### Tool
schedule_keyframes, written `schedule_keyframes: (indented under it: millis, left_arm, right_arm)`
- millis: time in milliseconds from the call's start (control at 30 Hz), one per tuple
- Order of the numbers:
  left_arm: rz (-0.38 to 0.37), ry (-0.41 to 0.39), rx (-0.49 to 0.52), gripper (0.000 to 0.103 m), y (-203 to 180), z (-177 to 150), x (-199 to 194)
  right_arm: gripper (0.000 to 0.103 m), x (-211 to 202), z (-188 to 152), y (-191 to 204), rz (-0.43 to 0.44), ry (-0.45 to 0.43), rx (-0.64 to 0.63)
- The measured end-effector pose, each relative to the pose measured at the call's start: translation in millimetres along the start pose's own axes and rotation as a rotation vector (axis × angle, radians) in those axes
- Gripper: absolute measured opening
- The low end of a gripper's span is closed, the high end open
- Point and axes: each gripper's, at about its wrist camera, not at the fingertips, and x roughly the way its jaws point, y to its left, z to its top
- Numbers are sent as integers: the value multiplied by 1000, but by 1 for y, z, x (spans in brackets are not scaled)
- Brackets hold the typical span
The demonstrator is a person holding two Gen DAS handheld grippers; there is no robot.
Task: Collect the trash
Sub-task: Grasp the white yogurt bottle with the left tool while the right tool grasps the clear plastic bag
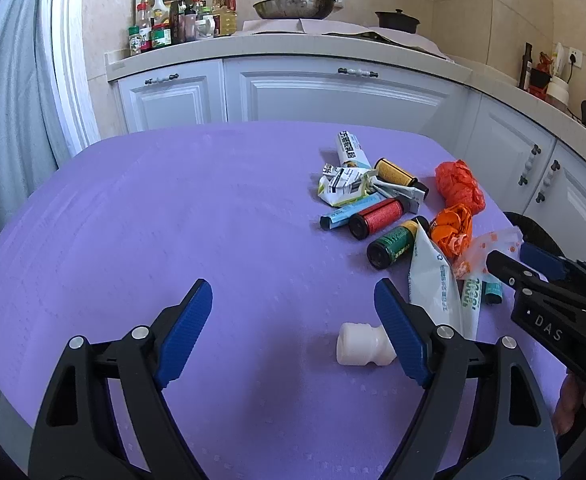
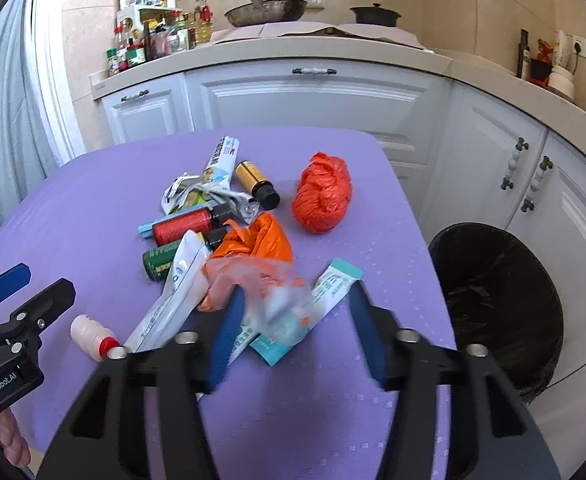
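Working the near edge of the purple table (image 1: 173, 216), you are bringing both grippers down onto separate pieces of trash. Your left gripper (image 1: 293, 328) is standing with its jaws spread wide, straddling the small white bottle (image 1: 363, 344), which is lying on its side just inside the right-hand finger; nothing is pinched yet, so that piece is lined up rather than taken. Your right gripper (image 2: 293, 332) is blurred, and its blue pads are sitting either side of the clear orange-dotted bag (image 2: 269, 292) and the teal sachet (image 2: 325, 296) beneath it; I cannot tell whether they are pressing on the plastic or not. Everything else is waiting in a loose pile further in: the red bottle (image 2: 183, 224), the green bottle (image 2: 161, 262), the gold bottle (image 2: 255, 180), crumpled wrappers and the red bag ball (image 2: 323, 196). Sitting beside the table on your right, the black-lined bin (image 2: 497, 296) is keeping the carry short, which seems to explain starting with the nearest scraps.
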Motion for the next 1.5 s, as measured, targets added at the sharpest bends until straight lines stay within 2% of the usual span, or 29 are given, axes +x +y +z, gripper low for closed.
schedule_keyframes:
  millis: [100, 267, 333, 367, 933, 1033, 1167, 1233, 1267, 1500]
  left_arm:
    - [-4, 11, 2, 81, -2, -3, 1]
    - [-5, 21, 4, 82, -6, -7, 0]
    - [-6, 22, 2, 84, -6, -7, -1]
    - [-7, 23, 2, 89, -7, -8, -2]
    - [7, 57, 50, 89, -29, -23, 11]
    - [4, 62, 54, 80, -29, -24, 14]
    - [-27, 88, 49, 56, -28, -27, 19]
    - [-36, 86, 49, 50, -27, -28, 20]
    - [-41, 85, 55, 41, -28, -28, 20]
    - [-64, 84, 48, 39, -24, -27, 20]
  right_arm:
    - [17, 0, -2, 3, 25, 8, -16]
    - [6, -7, -3, 1, 41, -15, -6]
    - [6, -11, -2, -1, 43, -28, -4]
    - [6, -13, -2, -2, 43, -34, -3]
    - [6, -30, -10, -31, 4, -74, 48]
    - [6, -30, -12, -32, 2, -73, 50]
    - [6, -31, -13, -33, 2, -76, 52]
    - [6, -30, -14, -33, 2, -77, 51]
    - [6, -30, -14, -33, 2, -77, 51]
    - [6, -30, -15, -32, 1, -76, 46]
